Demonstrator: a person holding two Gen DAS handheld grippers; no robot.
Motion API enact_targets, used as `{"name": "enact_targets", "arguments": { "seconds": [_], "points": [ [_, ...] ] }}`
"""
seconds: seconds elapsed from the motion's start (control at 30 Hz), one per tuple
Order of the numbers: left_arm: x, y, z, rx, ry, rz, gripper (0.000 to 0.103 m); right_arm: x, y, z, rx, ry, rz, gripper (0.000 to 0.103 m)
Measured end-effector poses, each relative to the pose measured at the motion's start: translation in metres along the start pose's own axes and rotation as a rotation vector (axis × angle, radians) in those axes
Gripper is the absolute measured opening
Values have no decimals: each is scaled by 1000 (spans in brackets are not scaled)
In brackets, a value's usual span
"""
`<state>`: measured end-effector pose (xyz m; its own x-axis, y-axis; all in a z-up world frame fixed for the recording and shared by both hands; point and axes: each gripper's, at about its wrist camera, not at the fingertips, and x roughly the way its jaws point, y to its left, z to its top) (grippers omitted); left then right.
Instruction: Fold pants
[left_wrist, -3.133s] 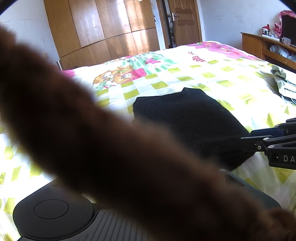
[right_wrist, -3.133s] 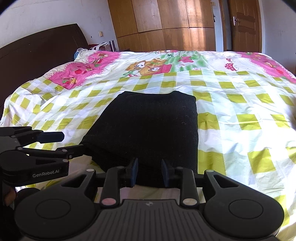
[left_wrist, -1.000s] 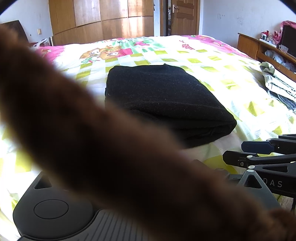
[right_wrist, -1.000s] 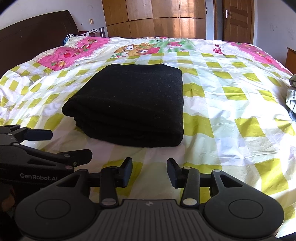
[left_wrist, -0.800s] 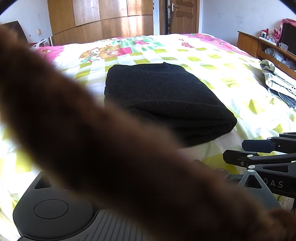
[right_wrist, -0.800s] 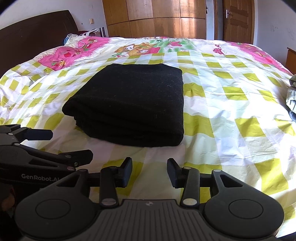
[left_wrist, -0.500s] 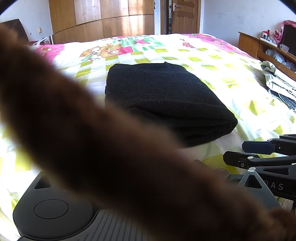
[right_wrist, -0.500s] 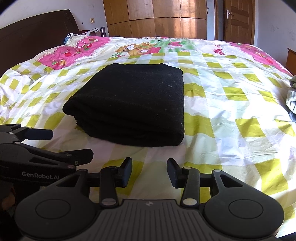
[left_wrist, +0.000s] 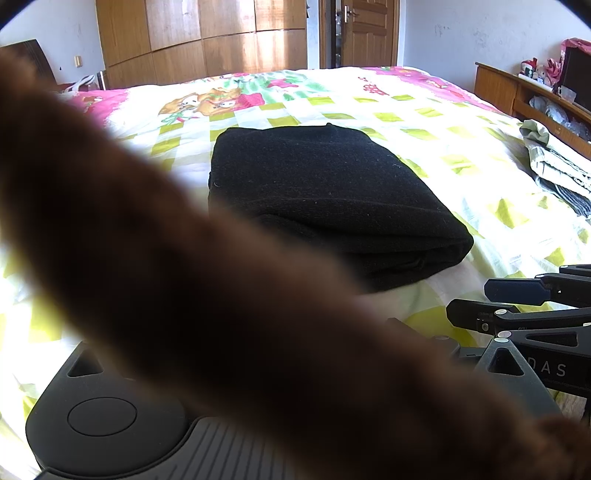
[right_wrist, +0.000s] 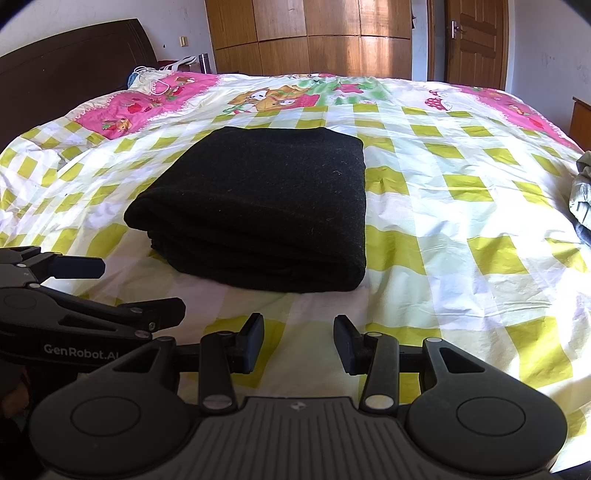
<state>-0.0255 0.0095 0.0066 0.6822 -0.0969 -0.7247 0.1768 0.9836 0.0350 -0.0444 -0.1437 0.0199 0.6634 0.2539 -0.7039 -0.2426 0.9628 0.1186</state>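
Observation:
The black pants lie folded into a thick rectangle on the checked bed cover; they also show in the left wrist view. My right gripper is open and empty, a short way in front of the pants' near edge. My left gripper shows from the side at the left, open and empty, apart from the pants. In the left wrist view a blurred brown shape hides that gripper's own fingers.
A pile of grey and pale clothes lies at the bed's right edge. A wooden shelf unit stands to the right, a dark headboard to the left, wardrobes and a door behind.
Both grippers pulled back from the folded pants over the last three seconds and the right one opened wider. In the last second almost nothing moved.

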Motion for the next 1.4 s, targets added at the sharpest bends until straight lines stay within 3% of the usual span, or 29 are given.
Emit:
{"name": "enact_targets", "arguments": {
  "seconds": [1.4],
  "points": [
    [1,2,-1,-1,4,5,101,0,1,0,6,7,-2,56]
  ]
}}
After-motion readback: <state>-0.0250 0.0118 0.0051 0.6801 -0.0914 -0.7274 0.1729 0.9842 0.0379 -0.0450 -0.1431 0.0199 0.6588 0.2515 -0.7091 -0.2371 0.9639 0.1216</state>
